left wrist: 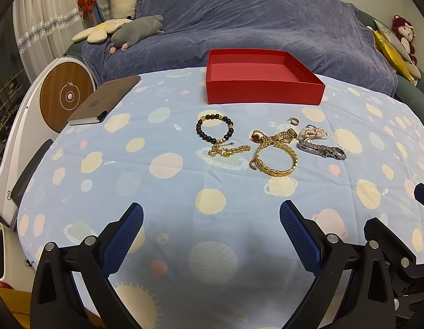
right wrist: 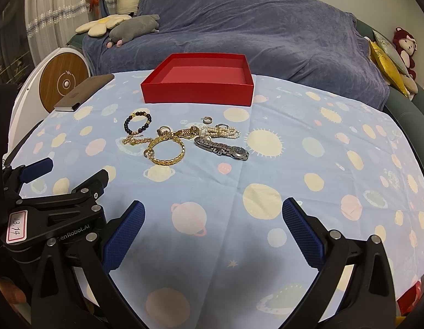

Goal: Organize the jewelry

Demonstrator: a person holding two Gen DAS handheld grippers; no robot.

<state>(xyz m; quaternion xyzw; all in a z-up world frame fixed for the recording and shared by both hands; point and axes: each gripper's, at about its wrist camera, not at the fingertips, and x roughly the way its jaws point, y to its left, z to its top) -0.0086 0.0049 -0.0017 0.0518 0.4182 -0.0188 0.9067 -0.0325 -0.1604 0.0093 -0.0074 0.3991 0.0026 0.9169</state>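
Note:
An empty red box (left wrist: 264, 93) (right wrist: 198, 94) stands at the far side of the planet-print tablecloth. In front of it lies a loose cluster: a black bead bracelet (left wrist: 198, 130) (right wrist: 126, 125), a gold chain (left wrist: 228, 150) (right wrist: 136, 140), a gold bangle (left wrist: 276, 171) (right wrist: 168, 161), a gold link band (left wrist: 284, 135), a pearl bracelet (left wrist: 316, 133) (right wrist: 220, 132), a silver watch (left wrist: 323, 149) (right wrist: 222, 148) and small rings (left wrist: 294, 121). My left gripper (left wrist: 212, 207) (right wrist: 74, 168) hovers open and empty near the front edge. To its right, my right gripper (right wrist: 214, 204) is also open and empty.
A brown notebook (left wrist: 107, 100) (right wrist: 85, 90) lies at the table's far left corner. Behind the table is a sofa under a blue-grey throw (left wrist: 253, 22) with plush toys on it. A white stand with a round wooden top (left wrist: 66, 93) sits left of the table.

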